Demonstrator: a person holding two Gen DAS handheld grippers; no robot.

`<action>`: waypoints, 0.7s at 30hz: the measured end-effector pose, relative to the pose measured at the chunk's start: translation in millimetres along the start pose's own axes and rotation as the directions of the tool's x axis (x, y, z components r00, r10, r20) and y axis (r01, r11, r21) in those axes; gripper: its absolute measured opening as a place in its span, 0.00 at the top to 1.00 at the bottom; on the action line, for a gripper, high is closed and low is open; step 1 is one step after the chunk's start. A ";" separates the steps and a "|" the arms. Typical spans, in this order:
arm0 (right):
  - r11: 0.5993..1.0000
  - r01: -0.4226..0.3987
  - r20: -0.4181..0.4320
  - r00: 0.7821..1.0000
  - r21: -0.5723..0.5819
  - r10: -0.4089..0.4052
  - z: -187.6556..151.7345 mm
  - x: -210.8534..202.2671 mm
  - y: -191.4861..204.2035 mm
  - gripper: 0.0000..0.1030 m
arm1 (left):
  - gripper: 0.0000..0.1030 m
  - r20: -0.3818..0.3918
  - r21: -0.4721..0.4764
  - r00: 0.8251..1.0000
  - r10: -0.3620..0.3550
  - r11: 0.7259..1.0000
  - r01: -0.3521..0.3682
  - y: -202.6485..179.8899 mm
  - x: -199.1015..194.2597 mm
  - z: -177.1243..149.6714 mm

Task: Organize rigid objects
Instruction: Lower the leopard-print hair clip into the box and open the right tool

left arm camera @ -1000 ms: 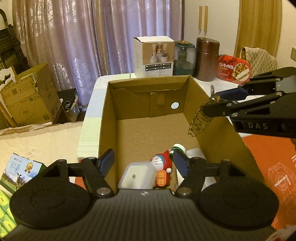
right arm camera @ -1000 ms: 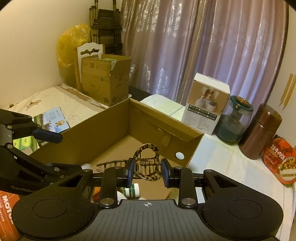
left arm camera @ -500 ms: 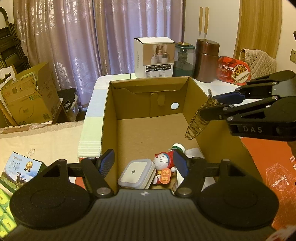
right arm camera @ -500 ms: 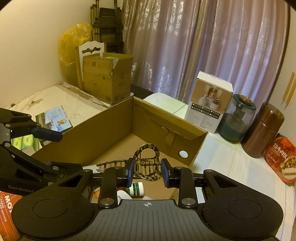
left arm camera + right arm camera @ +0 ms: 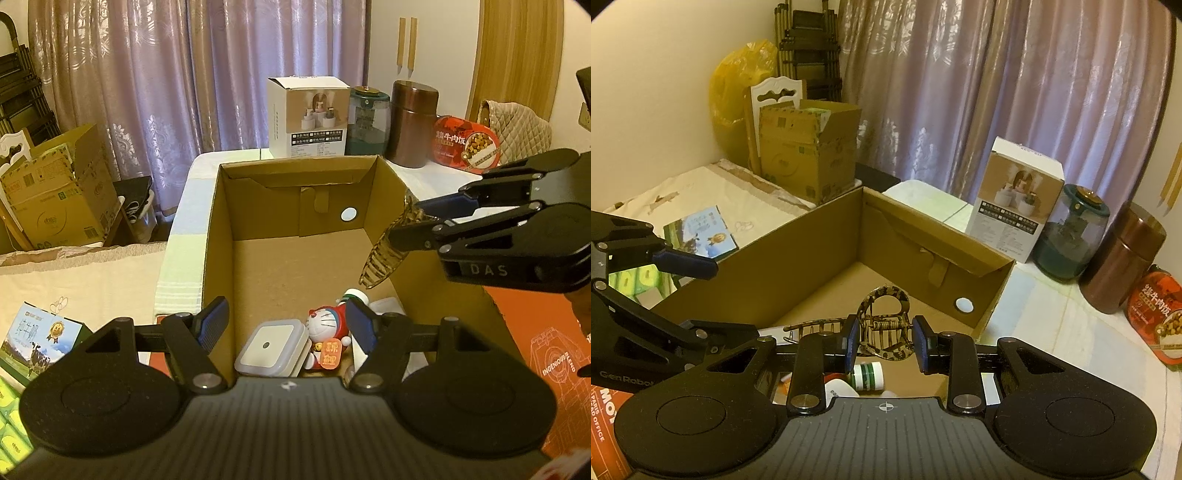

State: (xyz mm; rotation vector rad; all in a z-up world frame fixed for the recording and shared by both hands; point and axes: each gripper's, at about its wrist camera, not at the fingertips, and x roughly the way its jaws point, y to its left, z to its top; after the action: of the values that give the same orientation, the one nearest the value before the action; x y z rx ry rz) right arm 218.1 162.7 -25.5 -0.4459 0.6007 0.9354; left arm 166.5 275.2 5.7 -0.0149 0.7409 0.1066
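Left wrist view: left gripper [image 5: 286,325] half open w/ nothing between fingers, over near end of cardboard box [image 5: 221,236]. In box: white square night light [image 5: 271,349], Doraemon figure [image 5: 327,332]. Right gripper [image 5: 413,225] grips hair claw clip [image 5: 384,258] above box's right wall

Right wrist view: right gripper [image 5: 886,341] clamped tight on tortoiseshell clip [image 5: 882,325] above box [image 5: 768,266] interior; green-white bottle [image 5: 868,374] in box below

green-capped bottle [image 5: 867,375] half hidden behind the right tool [image 5: 885,342], red tin [image 5: 1158,322] cut off
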 end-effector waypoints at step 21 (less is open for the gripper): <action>0.999 -0.028 0.011 1.000 0.038 0.027 7.1 31.0 -3.8 0.73 | 0.37 0.014 -0.023 1.000 0.004 1.000 -0.004 5.7 0.8 -1.7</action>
State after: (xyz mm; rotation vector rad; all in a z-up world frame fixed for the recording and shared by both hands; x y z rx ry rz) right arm 237.3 183.8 -40.0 -0.3997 0.6155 0.9506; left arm 165.4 280.8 4.1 -0.0347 0.7261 0.1190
